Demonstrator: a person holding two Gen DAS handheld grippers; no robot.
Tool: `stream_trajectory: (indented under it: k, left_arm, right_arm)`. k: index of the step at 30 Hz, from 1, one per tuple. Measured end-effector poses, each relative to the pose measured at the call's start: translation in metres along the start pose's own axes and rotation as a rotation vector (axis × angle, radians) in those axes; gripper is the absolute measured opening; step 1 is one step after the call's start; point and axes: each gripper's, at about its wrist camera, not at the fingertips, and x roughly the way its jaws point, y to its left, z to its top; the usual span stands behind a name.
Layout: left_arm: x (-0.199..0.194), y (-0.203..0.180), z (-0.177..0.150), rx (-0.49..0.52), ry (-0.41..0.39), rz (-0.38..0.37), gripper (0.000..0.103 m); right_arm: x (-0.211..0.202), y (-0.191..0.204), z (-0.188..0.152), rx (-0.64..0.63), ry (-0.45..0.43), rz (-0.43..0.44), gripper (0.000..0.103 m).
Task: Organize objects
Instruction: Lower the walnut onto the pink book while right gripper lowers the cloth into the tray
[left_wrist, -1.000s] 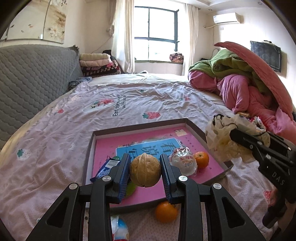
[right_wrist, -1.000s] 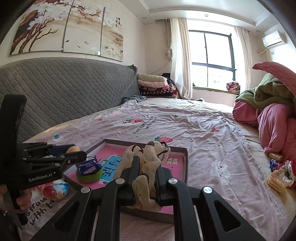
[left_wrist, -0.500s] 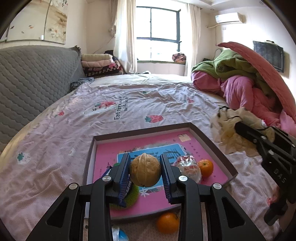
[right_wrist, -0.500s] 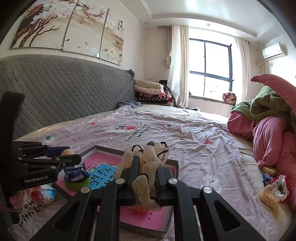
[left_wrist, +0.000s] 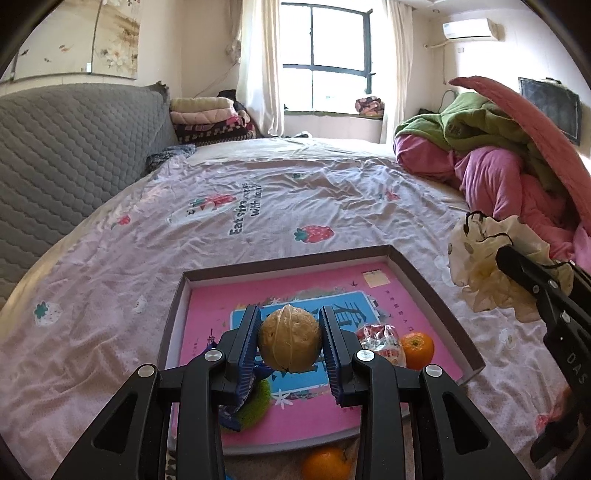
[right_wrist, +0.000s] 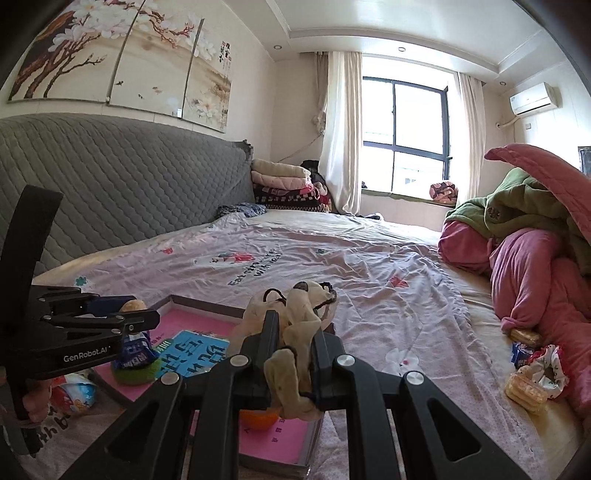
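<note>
My left gripper (left_wrist: 290, 341) is shut on a tan walnut (left_wrist: 289, 340), held above the shallow pink-lined box (left_wrist: 288, 266) on the bed. In the box lie an orange (left_wrist: 417, 345), a clear snack packet (left_wrist: 380, 341), a green round thing (left_wrist: 255, 404) and a blue wrapper (right_wrist: 135, 350). A second orange (left_wrist: 325, 463) lies on the sheet just outside the box's near wall. My right gripper (right_wrist: 293, 345) is shut on a cream cloth pouch (right_wrist: 301, 332) with black cord, hanging over the box's right side; the pouch (left_wrist: 487, 269) also shows in the left wrist view.
The bed's strawberry-print sheet (left_wrist: 258, 206) stretches toward the window. A grey quilted headboard (left_wrist: 66, 158) runs along the left. Piled pink and green bedding (left_wrist: 509, 166) fills the right. Biscuit packs and wrappers (right_wrist: 528, 376) lie at the right. A colourful packet (right_wrist: 74, 393) lies left of the box.
My left gripper has carried the walnut further over the box, so more of the box's floor shows. The right gripper has tilted slightly, still holding the pouch.
</note>
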Motion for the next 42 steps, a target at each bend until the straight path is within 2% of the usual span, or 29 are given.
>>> stream_trajectory:
  k: [10, 24, 42]
  left_arm:
    - [0.023, 0.0, 0.0, -0.012, 0.056, 0.034, 0.033]
    - [0.037, -0.003, -0.008, -0.006, 0.108, 0.021, 0.033]
    - [0.055, -0.01, -0.023, 0.038, 0.175, 0.016, 0.033]
  right_arm:
    - [0.02, 0.006, -0.011, -0.032, 0.061, -0.013, 0.015]
    - [0.037, 0.001, -0.022, -0.002, 0.129, -0.004, 0.017]
    - [0.054, 0.002, -0.036, -0.011, 0.208, -0.035, 0.018]
